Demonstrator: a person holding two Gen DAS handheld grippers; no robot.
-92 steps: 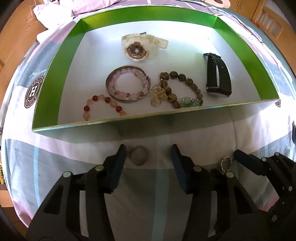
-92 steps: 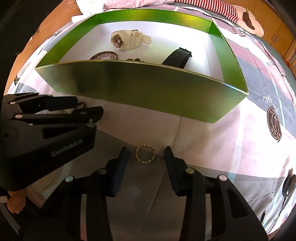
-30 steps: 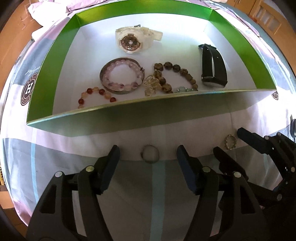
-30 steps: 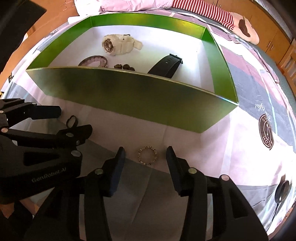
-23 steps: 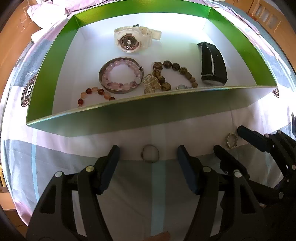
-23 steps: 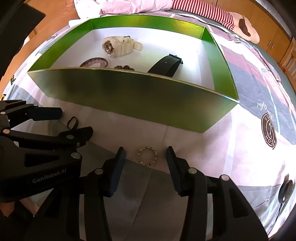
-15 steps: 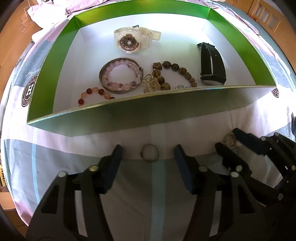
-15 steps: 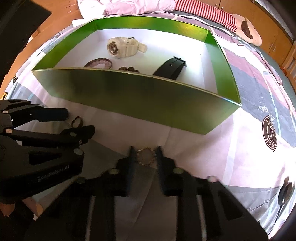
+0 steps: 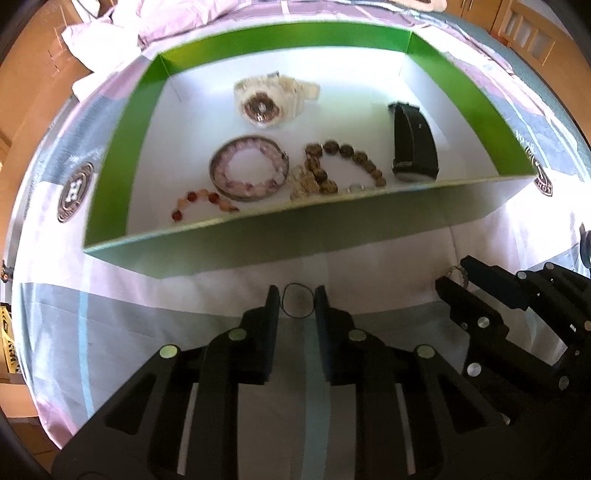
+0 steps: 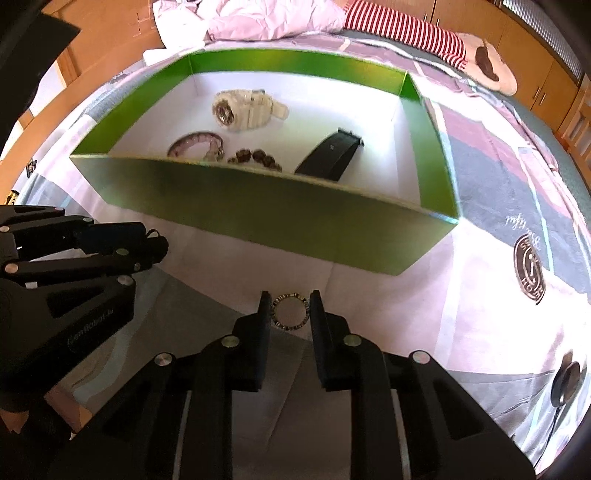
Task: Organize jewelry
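My left gripper (image 9: 297,303) is shut on a thin dark ring (image 9: 297,316) just in front of the green box (image 9: 236,251). My right gripper (image 10: 290,309) is shut on a gold beaded ring (image 10: 290,297) in front of the same box (image 10: 295,225). The box's white floor holds a cream watch (image 9: 271,99), a pink bead bracelet (image 9: 249,173), a red bead bracelet (image 9: 199,203), a brown bead bracelet (image 9: 343,162) and a black band (image 9: 413,151). The right gripper shows in the left wrist view (image 9: 461,277); the left gripper shows in the right wrist view (image 10: 147,240).
The box stands on a bed with a pink, grey and white patterned sheet (image 9: 110,332). Crumpled pink bedding (image 10: 273,18) and a red-striped pillow (image 10: 406,33) lie behind the box. Wooden furniture (image 10: 535,55) stands at the far right.
Both grippers have closed from wide open onto their rings. The view now sits higher over the box, so both grippers appear lifted with the rings.
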